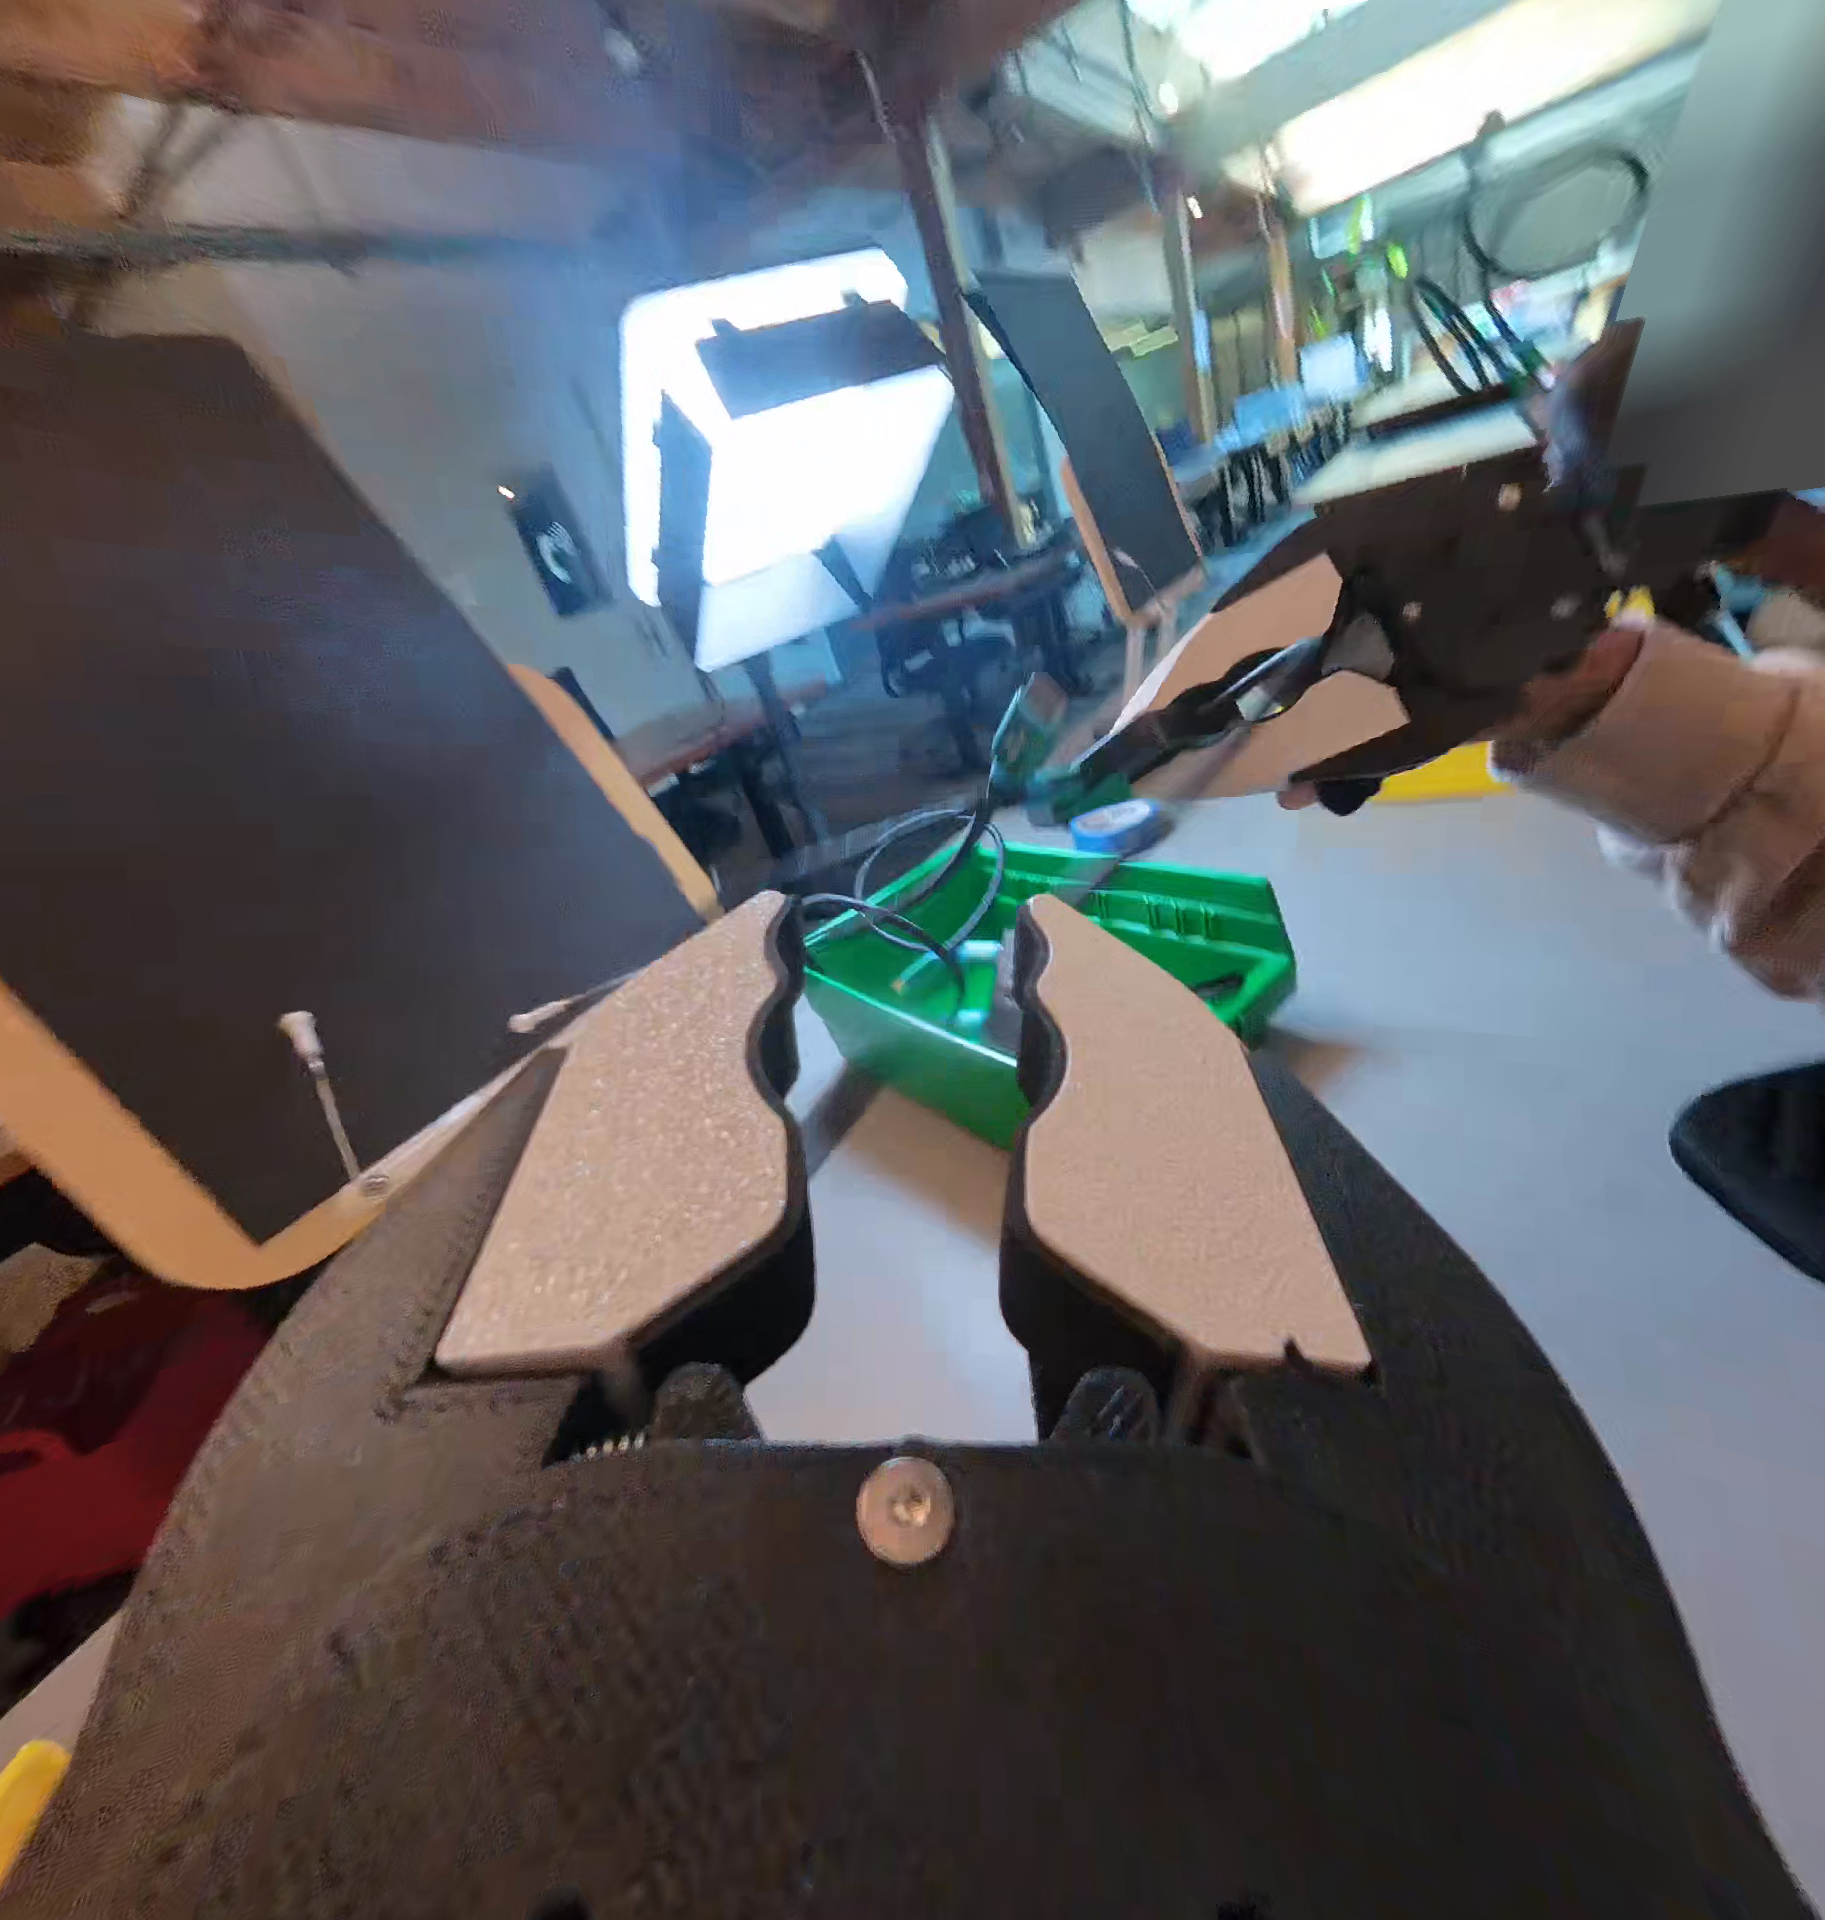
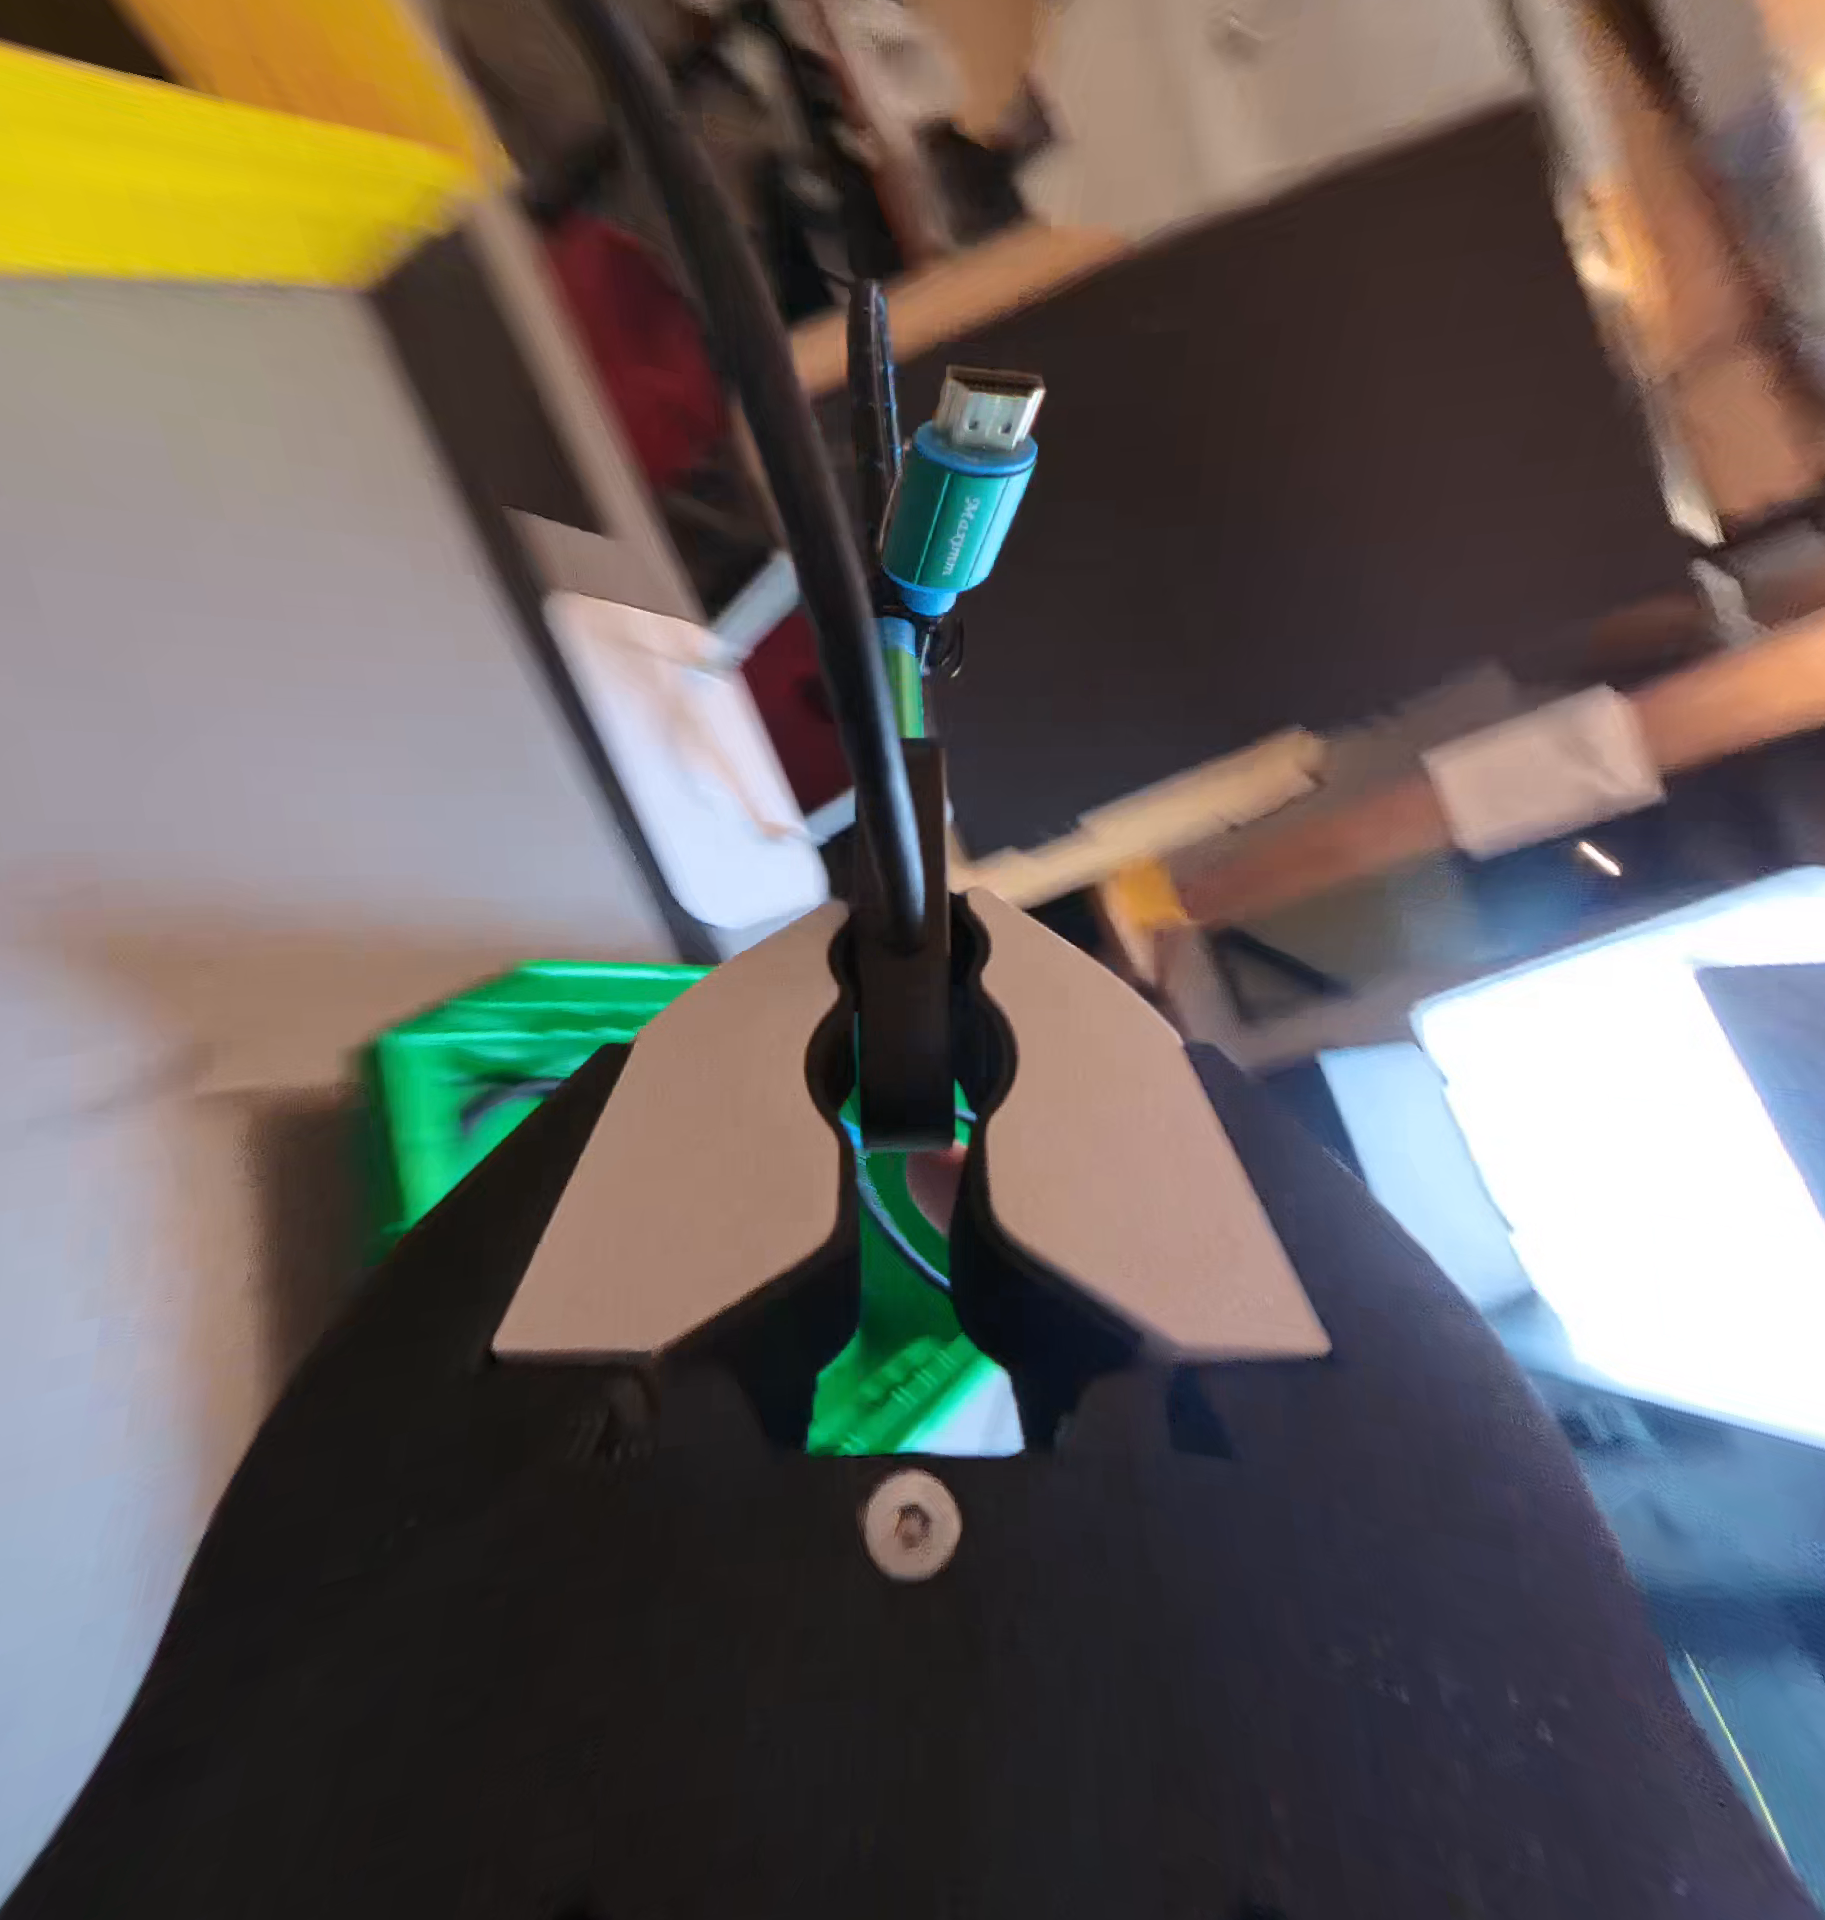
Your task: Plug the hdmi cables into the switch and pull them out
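My left gripper (image 1: 903, 961) hangs empty, fingers parted, above the desk (image 1: 1459, 1039). At twelve o'clock beyond it sits the green tray (image 1: 1178, 935) with loose cables. My right gripper (image 2: 900, 956) is clamped on a black plug (image 2: 903, 1039); a teal HDMI plug (image 2: 960, 509) dangles at its twelve o'clock.

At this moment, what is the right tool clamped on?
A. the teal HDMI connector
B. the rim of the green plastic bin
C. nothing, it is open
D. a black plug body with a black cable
D: the right tool is shut on a black plug body; the teal HDMI connector hangs free beyond its tips.
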A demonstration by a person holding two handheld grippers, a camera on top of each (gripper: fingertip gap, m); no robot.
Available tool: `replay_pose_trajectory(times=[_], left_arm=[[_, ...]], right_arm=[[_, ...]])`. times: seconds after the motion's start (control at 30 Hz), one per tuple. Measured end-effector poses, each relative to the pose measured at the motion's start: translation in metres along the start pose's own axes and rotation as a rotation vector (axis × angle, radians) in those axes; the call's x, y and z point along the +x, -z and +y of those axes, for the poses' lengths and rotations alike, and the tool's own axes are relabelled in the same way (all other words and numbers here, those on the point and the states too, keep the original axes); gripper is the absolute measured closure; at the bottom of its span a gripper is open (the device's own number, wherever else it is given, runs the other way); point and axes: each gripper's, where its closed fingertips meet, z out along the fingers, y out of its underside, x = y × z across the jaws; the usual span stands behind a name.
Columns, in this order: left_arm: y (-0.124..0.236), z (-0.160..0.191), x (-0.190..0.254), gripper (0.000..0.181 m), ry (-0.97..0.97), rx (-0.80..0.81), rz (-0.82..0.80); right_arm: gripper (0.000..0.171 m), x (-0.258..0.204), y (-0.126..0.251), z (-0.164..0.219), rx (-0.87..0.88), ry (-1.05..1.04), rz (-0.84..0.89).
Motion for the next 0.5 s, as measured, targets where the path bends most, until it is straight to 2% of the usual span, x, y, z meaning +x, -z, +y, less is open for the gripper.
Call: replay_pose_trajectory(times=[0.1, 0.17, 0.23, 0.3, 0.33, 0.4, 0.5], left_arm=[[0.02, -0.003, -0.027, 0.142, 0.05, 0.019, -0.057], [0.022, 0.007, -0.036, 0.143, 0.051, -0.017, -0.072], [0.018, 0.023, -0.039, 0.141, 0.053, -0.094, -0.065], [0.015, 0.044, -0.044, 0.139, 0.028, -0.181, -0.074], [0.014, 0.054, -0.046, 0.138, 0.015, -0.223, -0.077], [0.015, 0.072, -0.048, 0.137, 0.0, -0.307, -0.07], [0.024, 0.096, -0.059, 0.136, -0.031, -0.423, -0.084]], right_arm=[[0.157, 0.059, -0.011, 0.065, -0.197, -0.025, 0.29], [0.157, 0.059, -0.025, 0.118, -0.384, -0.025, 0.351], [0.157, 0.033, -0.046, 0.164, -0.547, -0.034, 0.291], [0.152, -0.016, -0.06, 0.208, -0.76, -0.038, 0.087], [0.143, -0.033, -0.066, 0.216, -0.794, -0.028, 0.025], [0.139, -0.052, -0.072, 0.213, -0.779, -0.039, -0.058], [0.132, -0.064, -0.066, 0.183, -0.652, -0.27, -0.22]])
